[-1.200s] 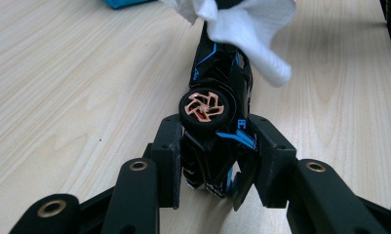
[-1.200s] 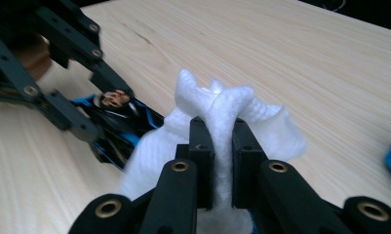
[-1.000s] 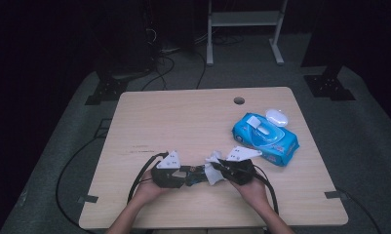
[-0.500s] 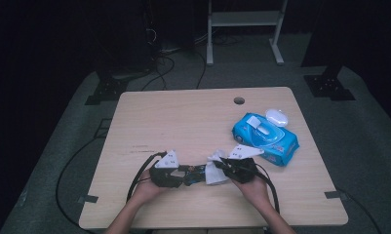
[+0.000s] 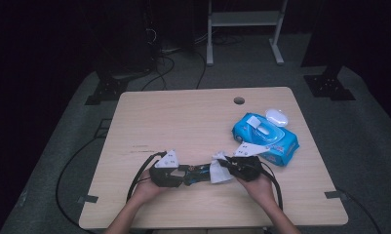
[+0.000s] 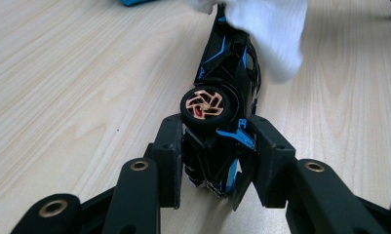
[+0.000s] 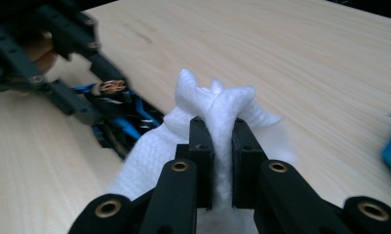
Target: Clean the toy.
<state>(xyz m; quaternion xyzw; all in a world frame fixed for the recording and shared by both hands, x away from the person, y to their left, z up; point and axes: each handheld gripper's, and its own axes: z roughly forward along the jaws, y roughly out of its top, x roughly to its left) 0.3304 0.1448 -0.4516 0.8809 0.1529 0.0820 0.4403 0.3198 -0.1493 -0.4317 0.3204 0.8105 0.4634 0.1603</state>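
A black and blue toy car (image 6: 224, 87) with copper wheels lies on its side on the wooden table (image 5: 183, 122). My left gripper (image 6: 217, 156) is shut on the car's rear end, one wheel just above the pads. My right gripper (image 7: 217, 141) is shut on a white wet wipe (image 7: 222, 105), which drapes over the car's (image 7: 120, 119) front end. In the high view both grippers meet near the table's front edge, the left gripper (image 5: 181, 174) at the left, the right gripper (image 5: 226, 169) at the right, with the wipe (image 5: 217, 171) and the car (image 5: 197, 173) between them.
A blue pack of wet wipes (image 5: 265, 136) with its lid flipped open lies right of the right gripper. A small white oval thing (image 5: 277, 117) rests behind it. A round cable hole (image 5: 239, 100) sits near the table's far edge. Cables trail from both grippers.
The right gripper and the wipe have shifted very slightly against the car. The left gripper and the car stay where they were.
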